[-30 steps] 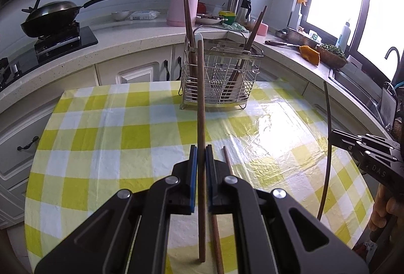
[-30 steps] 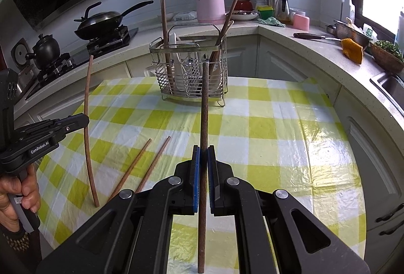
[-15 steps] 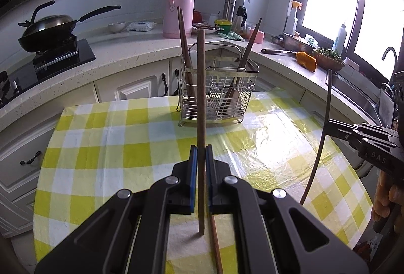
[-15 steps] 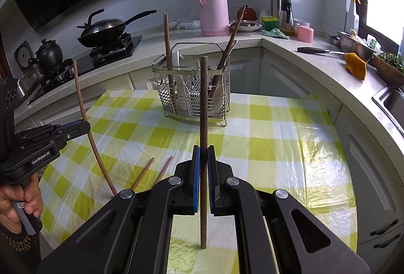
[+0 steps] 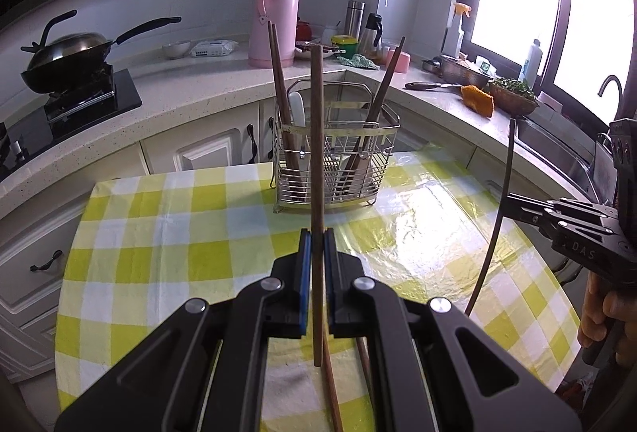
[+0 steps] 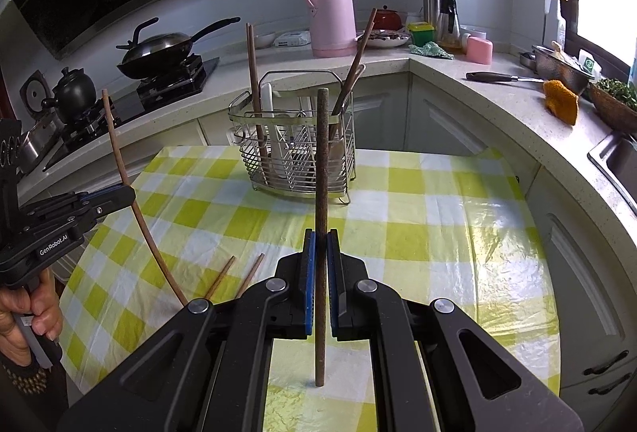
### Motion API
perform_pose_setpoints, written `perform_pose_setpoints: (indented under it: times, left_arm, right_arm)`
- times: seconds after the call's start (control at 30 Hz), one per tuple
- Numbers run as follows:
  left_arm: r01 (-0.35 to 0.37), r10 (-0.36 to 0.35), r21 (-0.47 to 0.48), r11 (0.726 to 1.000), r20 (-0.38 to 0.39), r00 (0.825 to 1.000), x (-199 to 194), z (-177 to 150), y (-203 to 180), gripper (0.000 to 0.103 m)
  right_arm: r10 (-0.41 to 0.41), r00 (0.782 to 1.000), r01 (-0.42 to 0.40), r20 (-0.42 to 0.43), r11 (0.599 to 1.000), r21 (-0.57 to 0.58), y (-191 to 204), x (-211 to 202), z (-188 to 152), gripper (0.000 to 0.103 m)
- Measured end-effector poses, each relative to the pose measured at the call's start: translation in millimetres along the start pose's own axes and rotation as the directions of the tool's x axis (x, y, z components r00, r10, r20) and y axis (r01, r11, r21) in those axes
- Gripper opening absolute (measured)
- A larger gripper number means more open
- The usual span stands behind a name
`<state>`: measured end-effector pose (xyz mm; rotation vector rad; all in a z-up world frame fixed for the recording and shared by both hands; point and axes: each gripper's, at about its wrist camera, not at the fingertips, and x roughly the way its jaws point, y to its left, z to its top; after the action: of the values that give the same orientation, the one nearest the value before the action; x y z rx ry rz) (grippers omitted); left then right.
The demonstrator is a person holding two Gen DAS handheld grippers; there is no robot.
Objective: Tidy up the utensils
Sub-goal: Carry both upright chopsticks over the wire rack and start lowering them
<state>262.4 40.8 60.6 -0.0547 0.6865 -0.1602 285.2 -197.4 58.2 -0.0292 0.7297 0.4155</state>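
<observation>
jaws shut on both sides, each pinching one chopstick. left gripper (image 5: 314,253) clamped on the left chopstick (image 5: 316,161), held upright and well clear of the cloth; seen from the right wrist view, same stick (image 6: 127,189) hanging free beside that gripper (image 6: 119,193). right gripper (image 6: 320,257) clamped on the right chopstick (image 6: 321,193), likewise upright, lower tip off the cloth.

compared with a second ago: both sticks lifted higher above the yellow checked counter (image 5: 167,233), and the rack (image 5: 332,153) drawn a little nearer in both views. grips unchanged, no slip visible in either pair of jaws.

two more chopsticks (image 6: 235,272) left lying flat near the counter's near left corner as the right wrist view shows it, close together, roughly parallel. rack standing by the far edge, already holding several chopsticks and a pale utensil, leaning against its wire walls.

meaning for the task, as a judgement: pickup done for this pair, carry toward the rack under way, drop not yet made. next needed: bringing each tip over an open part of the rack, then lowering before release. risk worth watching: a long stick catching the rack's handle or rim, or knocking the sticks already leaning inside. flat pair on the cloth remaining for another trip.
</observation>
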Motion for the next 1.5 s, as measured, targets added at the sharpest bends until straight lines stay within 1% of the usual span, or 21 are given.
perform_pose_setpoints:
  times: [0.43,0.6,0.67,0.8,1.2,1.5]
  left_arm:
    - [0.035,-0.035,0.013,0.999,0.015,0.999,5,4,-8,0.006]
    - [0.033,-0.034,0.020,0.999,0.009,0.999,7,6,-7,0.006]
    - [0.044,-0.044,0.015,0.999,0.001,0.999,9,8,-6,0.006]
    - [0.061,-0.061,0.003,0.998,-0.002,0.998,9,16,-2,0.006]
    - [0.052,-0.053,0.042,0.998,0.029,0.998,6,41,-8,0.006]
    - [0.050,-0.051,0.038,0.998,0.033,0.998,16,54,-3,0.006]
  right_arm:
    - [-0.015,1.000,0.015,-0.002,1.000,0.002,-3,0,3,0.006]
    - [-0.026,1.000,0.026,-0.002,1.000,0.003,-6,-1,5,0.006]
    - [-0.027,1.000,0.027,-0.002,1.000,-0.001,-6,-2,7,0.006]
    - [-0.026,1.000,0.026,0.006,0.999,-0.019,-4,-4,14,0.006]
    - [-0.014,1.000,0.015,0.026,0.999,-0.046,-2,-3,42,0.005]
    - [0.004,1.000,-0.002,0.029,0.998,-0.067,-1,-3,62,0.005]
